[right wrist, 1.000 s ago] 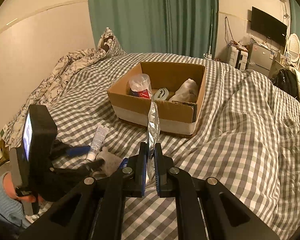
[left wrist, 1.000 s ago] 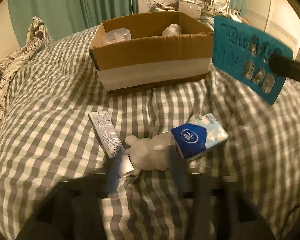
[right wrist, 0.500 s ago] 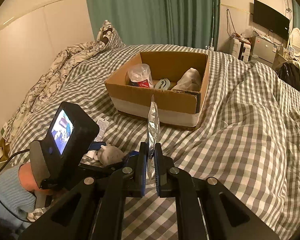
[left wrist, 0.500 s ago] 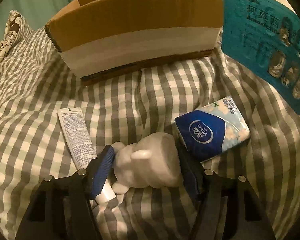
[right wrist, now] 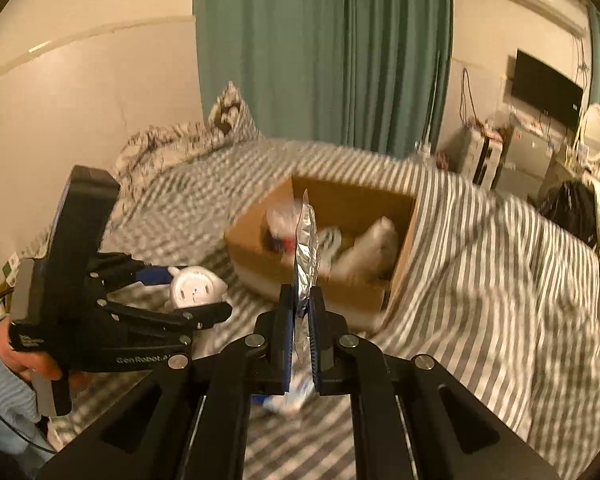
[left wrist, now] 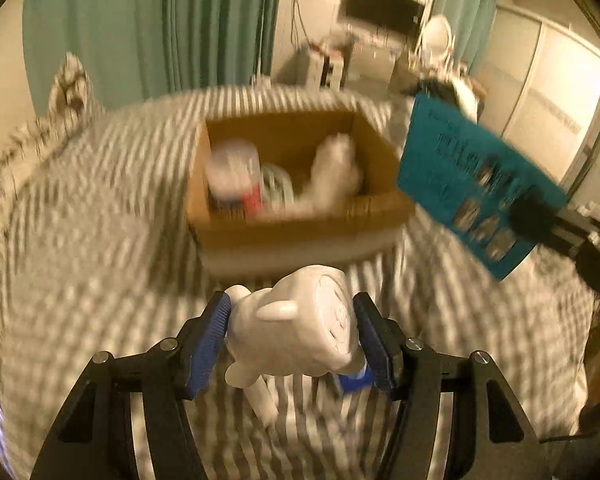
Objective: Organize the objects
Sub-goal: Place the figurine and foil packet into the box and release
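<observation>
My left gripper (left wrist: 290, 330) clamps the white animal figurine (left wrist: 300, 324) off the checked bedding (left wrist: 80, 280). My right gripper (right wrist: 300, 320) pinches the blister pack (right wrist: 306, 248) edge-on. The cardboard box (right wrist: 340, 292) sits just ahead of both.

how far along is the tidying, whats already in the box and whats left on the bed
Partly done. The cardboard box already holds several blurred items, including a clear container and a pale lump. In hand: the left tool grips a white figurine above the bed; the right tool pinches a blister pack. Left on the checked bedding: a white tube and a blue packet.
</observation>
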A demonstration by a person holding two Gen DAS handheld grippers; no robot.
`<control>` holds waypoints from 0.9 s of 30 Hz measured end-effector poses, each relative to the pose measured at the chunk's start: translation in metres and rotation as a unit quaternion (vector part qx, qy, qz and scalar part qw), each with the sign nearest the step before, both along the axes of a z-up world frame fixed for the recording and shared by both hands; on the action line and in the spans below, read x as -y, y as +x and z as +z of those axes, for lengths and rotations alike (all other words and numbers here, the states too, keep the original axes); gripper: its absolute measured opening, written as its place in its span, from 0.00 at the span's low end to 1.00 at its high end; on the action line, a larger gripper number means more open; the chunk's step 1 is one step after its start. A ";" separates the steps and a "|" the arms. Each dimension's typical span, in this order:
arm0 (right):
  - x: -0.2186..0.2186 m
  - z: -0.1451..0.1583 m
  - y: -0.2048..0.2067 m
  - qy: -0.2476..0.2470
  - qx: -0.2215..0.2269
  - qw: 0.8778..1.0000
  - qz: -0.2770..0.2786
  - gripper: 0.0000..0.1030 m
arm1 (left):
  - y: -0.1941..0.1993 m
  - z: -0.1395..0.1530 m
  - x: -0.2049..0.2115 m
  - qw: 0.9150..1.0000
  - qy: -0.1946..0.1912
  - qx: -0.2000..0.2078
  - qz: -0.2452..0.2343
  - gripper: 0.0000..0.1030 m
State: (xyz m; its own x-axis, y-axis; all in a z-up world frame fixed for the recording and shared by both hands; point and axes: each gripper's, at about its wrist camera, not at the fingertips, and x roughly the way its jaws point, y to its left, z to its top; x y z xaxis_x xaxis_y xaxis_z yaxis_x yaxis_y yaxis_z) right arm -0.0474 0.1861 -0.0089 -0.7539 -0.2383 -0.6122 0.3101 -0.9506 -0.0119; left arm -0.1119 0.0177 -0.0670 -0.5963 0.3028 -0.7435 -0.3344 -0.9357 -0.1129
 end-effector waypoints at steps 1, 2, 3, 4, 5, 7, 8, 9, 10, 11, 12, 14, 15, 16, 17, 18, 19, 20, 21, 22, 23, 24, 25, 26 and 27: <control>0.000 0.006 -0.005 -0.001 -0.006 1.000 0.001 0.06 | -0.007 0.010 -0.001 1.000 0.003 -0.009 0.001 0.62; 0.000 0.012 -0.010 -0.002 -0.012 1.000 0.002 0.06 | -0.015 0.021 -0.004 1.000 0.004 -0.019 0.001 0.62; 0.000 0.019 -0.019 -0.004 -0.017 1.000 0.004 0.06 | -0.024 0.029 -0.007 1.000 0.004 -0.026 0.002 0.62; 0.000 0.023 -0.026 -0.006 -0.020 1.000 0.005 0.06 | -0.033 0.037 -0.009 0.999 0.003 -0.032 0.003 0.62; 0.000 0.027 -0.035 -0.008 -0.021 1.000 0.005 0.06 | -0.039 0.044 -0.012 0.999 0.003 -0.038 0.004 0.62; 0.000 0.032 -0.054 -0.006 -0.023 1.000 0.002 0.06 | -0.055 0.054 -0.019 0.999 0.007 -0.048 0.004 0.62; -0.001 0.032 -0.066 -0.005 -0.022 1.000 -0.002 0.06 | -0.059 0.058 -0.021 0.999 0.008 -0.051 0.005 0.62; -0.001 0.033 -0.076 -0.005 -0.020 1.000 -0.003 0.06 | -0.066 0.062 -0.022 0.999 0.007 -0.053 0.005 0.62; -0.002 0.032 -0.086 -0.005 -0.017 1.000 -0.004 0.06 | -0.073 0.062 -0.025 0.998 0.005 -0.054 0.006 0.62; -0.002 0.030 -0.095 -0.005 -0.015 1.000 -0.005 0.06 | -0.083 0.060 -0.029 0.998 0.002 -0.056 0.007 0.62; -0.002 0.027 -0.107 -0.003 -0.011 1.000 -0.007 0.06 | -0.090 0.058 -0.032 0.998 -0.002 -0.057 0.007 0.62; -0.002 0.021 -0.123 -0.003 -0.004 1.000 -0.007 0.06 | -0.108 0.047 -0.035 0.999 -0.004 -0.051 0.008 0.63; -0.002 0.016 -0.131 -0.004 0.000 1.000 -0.008 0.06 | -0.117 0.041 -0.037 0.999 -0.002 -0.047 0.009 0.63; -0.003 0.011 -0.138 -0.004 0.003 1.000 -0.009 0.06 | -0.122 0.037 -0.037 0.999 -0.001 -0.044 0.010 0.63; -0.003 0.006 -0.144 -0.004 0.006 1.000 -0.011 0.06 | -0.129 0.030 -0.038 0.999 -0.003 -0.041 0.012 0.63; -0.005 -0.001 -0.152 -0.006 0.009 1.000 -0.013 0.06 | -0.133 0.025 -0.039 0.999 -0.006 -0.040 0.012 0.63; -0.006 -0.005 -0.156 -0.010 0.011 1.000 -0.014 0.06 | -0.138 0.020 -0.040 0.999 -0.010 -0.040 0.012 0.63; -0.008 -0.010 -0.160 -0.014 0.015 1.000 -0.014 0.06 | -0.138 0.015 -0.041 0.999 -0.012 -0.041 0.012 0.63; -0.010 -0.013 -0.163 -0.019 0.017 1.000 -0.016 0.06 | -0.140 0.011 -0.041 0.999 -0.015 -0.041 0.010 0.64; -0.013 -0.017 -0.164 -0.023 0.021 0.999 -0.016 0.06 | -0.139 0.008 -0.042 0.999 -0.017 -0.040 0.009 0.65; -0.015 -0.019 -0.165 -0.026 0.025 0.999 -0.016 0.06 | -0.141 0.006 -0.042 0.999 -0.020 -0.039 0.009 0.66; -0.017 -0.021 -0.167 -0.029 0.029 0.999 -0.018 0.06 | -0.140 0.006 -0.042 0.999 -0.023 -0.040 0.010 0.73; -0.019 -0.021 -0.167 -0.030 0.030 0.999 -0.019 0.08 | -0.140 0.006 -0.041 0.999 -0.025 -0.043 0.016 0.82; -0.021 -0.019 -0.166 -0.029 0.029 0.999 -0.021 0.16 | -0.138 0.009 -0.040 0.998 -0.025 -0.047 0.022 0.85; -0.022 -0.017 -0.164 -0.028 0.026 0.999 -0.022 0.24 | -0.135 0.012 -0.038 0.998 -0.022 -0.051 0.029 0.90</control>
